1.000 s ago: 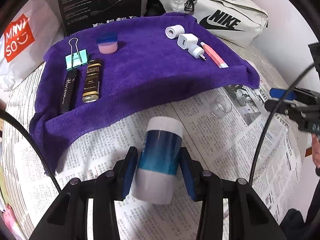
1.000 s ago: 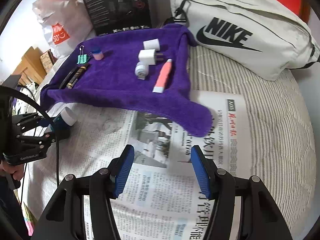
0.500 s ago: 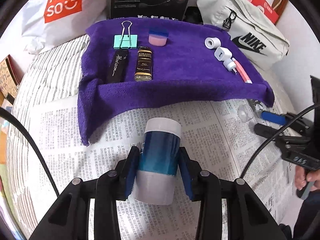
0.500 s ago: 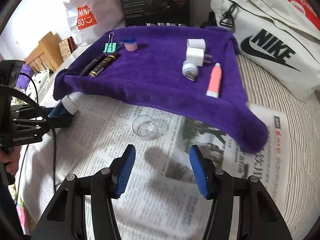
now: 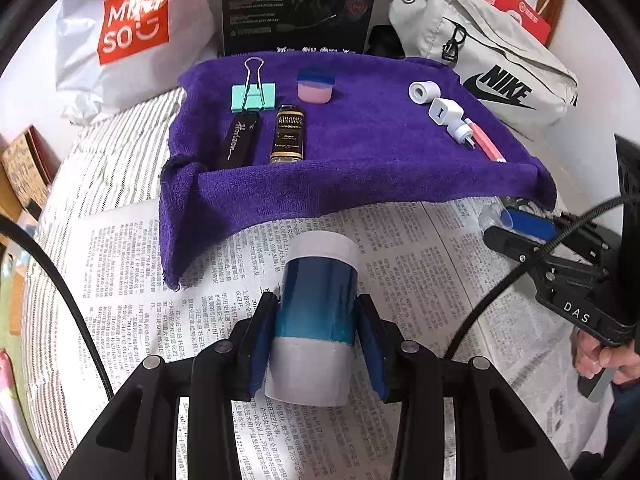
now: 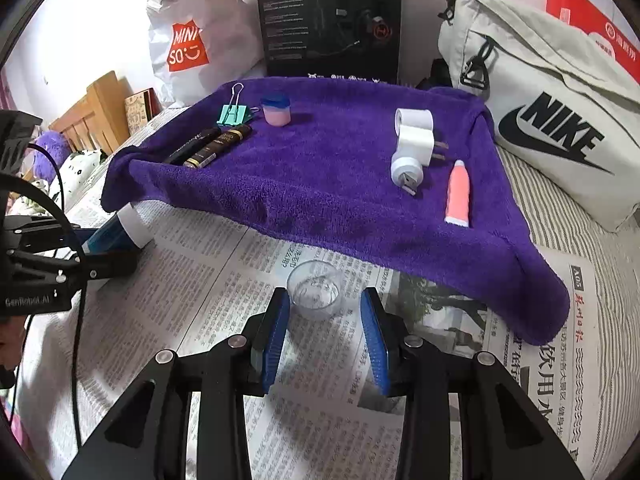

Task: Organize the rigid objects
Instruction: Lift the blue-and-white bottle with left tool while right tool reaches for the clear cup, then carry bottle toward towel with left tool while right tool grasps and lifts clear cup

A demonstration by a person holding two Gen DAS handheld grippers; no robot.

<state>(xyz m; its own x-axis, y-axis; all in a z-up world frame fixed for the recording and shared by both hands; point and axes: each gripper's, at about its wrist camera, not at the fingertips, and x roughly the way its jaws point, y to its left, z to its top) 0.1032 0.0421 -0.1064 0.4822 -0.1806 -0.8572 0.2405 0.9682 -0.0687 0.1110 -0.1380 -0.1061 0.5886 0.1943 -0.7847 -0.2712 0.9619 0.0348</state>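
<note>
My left gripper [image 5: 316, 320] is shut on a blue and white cylindrical bottle [image 5: 314, 316], held above the newspaper in front of the purple towel [image 5: 360, 168]. The bottle also shows at the left of the right wrist view [image 6: 120, 232]. My right gripper [image 6: 324, 320] is open, with a small clear plastic cup [image 6: 316, 290] on the newspaper just beyond its fingertips. On the towel lie a teal binder clip [image 5: 253, 94], a pink and blue jar [image 5: 315, 87], two dark tubes [image 5: 288, 134], white chargers [image 6: 414, 142] and a pink tube [image 6: 458, 194].
Newspaper [image 6: 224, 292] covers the striped bed. Behind the towel stand a black headset box [image 6: 328, 16], a white Miniso bag [image 5: 132, 32] and a grey Nike bag [image 6: 552, 100]. A wooden frame [image 6: 88, 120] is at far left.
My right gripper has moved left and forward, so the clear cup now lies just beyond its open fingertips. My left gripper has shifted with the bottle, facing the towel's front more squarely.
</note>
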